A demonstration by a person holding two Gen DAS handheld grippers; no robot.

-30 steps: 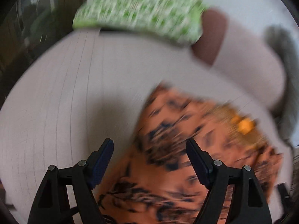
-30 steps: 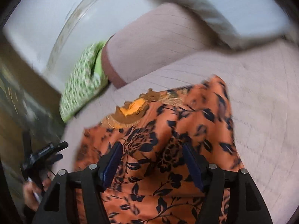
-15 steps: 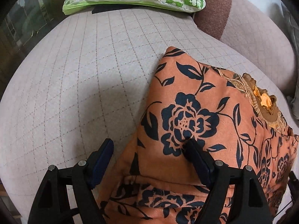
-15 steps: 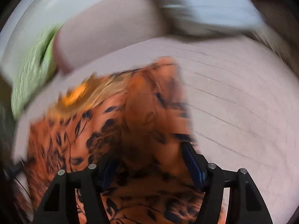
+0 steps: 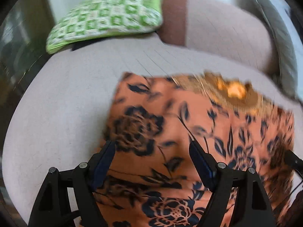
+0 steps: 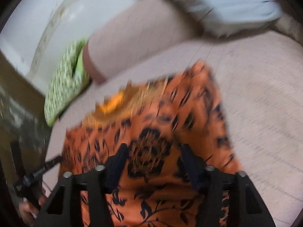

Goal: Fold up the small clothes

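hand-held gripper over orange garment

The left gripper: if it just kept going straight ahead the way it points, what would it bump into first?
Most likely the orange floral garment lying under the open left gripper; how near is unclear through the blur.

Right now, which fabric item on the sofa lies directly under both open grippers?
The orange garment with black flowers, spread on the seat. The green-and-white checked cushion lies farther back by the sofa's backrest.
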